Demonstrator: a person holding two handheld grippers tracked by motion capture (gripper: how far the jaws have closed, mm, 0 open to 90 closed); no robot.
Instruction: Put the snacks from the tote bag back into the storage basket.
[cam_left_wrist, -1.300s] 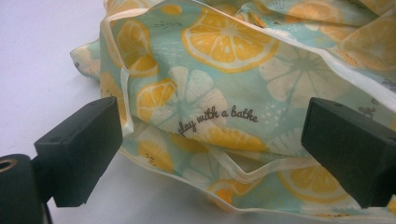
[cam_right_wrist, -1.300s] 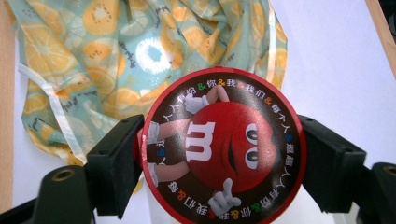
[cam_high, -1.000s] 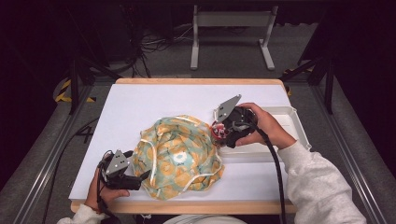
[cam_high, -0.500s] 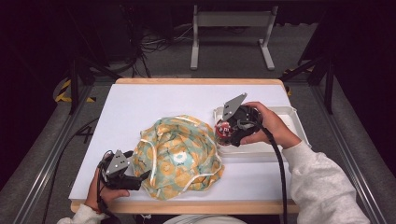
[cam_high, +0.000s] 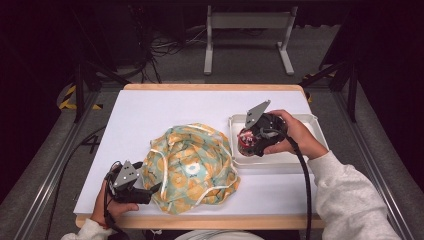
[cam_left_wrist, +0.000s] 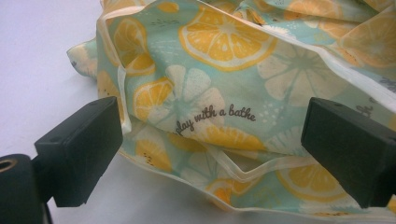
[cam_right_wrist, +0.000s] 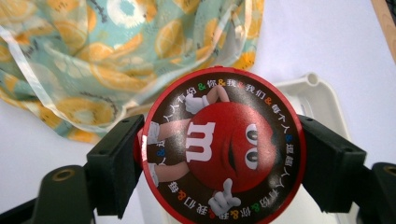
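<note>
Candy tin (cam_right_wrist: 223, 147) clamped in my right gripper (cam_high: 252, 141), above the white tray (cam_high: 310, 120) beside the bag (cam_high: 192, 167).
My left gripper (cam_left_wrist: 212, 151) sits spread at the bag's hem, gripping nothing; I'd pinch one layer and lift to open the mouth. Bare table (cam_high: 165, 107) beyond gives room.

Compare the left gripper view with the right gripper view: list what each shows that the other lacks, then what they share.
Left gripper view alone: the left gripper with its jaws open, and the words "play with a bathe" printed on the cloth. Right gripper view alone: the right gripper clamped on a round red M&M's tin, above a white tray. Shared: the citrus-print fabric bag lying on the white table.
</note>
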